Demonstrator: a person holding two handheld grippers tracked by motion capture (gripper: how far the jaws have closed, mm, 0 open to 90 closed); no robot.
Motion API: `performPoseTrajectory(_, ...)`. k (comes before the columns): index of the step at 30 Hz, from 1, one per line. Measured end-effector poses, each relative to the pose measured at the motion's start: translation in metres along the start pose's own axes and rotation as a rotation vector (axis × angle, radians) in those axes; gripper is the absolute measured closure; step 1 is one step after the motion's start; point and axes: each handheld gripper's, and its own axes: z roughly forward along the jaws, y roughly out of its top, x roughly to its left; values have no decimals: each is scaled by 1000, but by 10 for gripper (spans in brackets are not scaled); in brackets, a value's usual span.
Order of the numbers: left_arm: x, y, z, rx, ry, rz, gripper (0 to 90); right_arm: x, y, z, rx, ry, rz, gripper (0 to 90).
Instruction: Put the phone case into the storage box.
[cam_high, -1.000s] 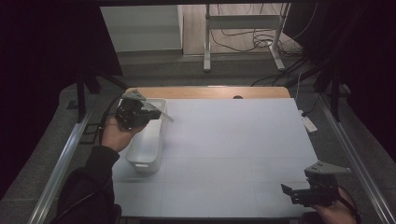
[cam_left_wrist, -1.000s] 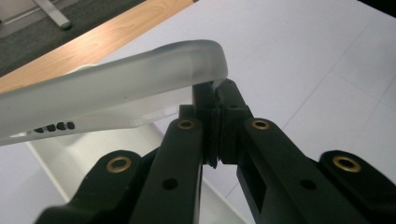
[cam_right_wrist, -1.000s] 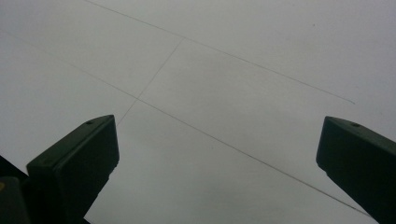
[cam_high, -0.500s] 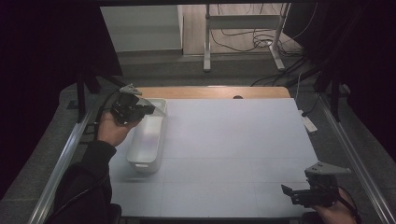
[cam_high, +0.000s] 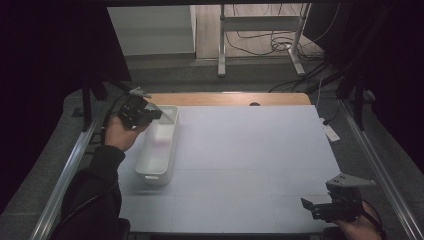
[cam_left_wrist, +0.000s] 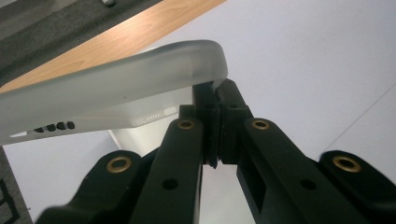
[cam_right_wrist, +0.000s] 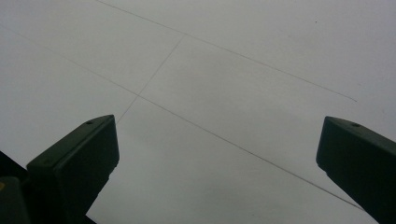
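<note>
A pale grey table (cam_high: 250, 165) fills the dim room. The left gripper (cam_left_wrist: 215, 95) is pinched tight on the far rim of a long, translucent white plastic tray (cam_high: 159, 150), lying along the table's left edge, apparently being dragged, not yet placed. The right gripper (cam_high: 320, 206) rests spread wide, near the front corner.

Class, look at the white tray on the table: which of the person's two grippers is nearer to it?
Left. The left gripper is clamped on the white tray's far rim; the right gripper is apart, at the table's opposite near corner.
</note>
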Motion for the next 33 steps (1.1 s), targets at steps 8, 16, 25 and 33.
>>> performPoseTrajectory(8, 5, 1, 10, 24, 18, -13, 880, 0, 0, 0, 3, 1, -2, 0)
performPoseTrajectory(16, 10, 2, 22, 50, 27, -29, 880, 1, 0, 1, 6, 2, -6, 0)
performPoseTrajectory(25, 13, 5, 36, 82, 38, -37, 881, 1, 0, 1, 11, 3, -12, 0)
performPoseTrajectory(33, 15, 6, 48, 100, 33, -46, 880, 1, 0, 1, 15, 5, -16, 0)
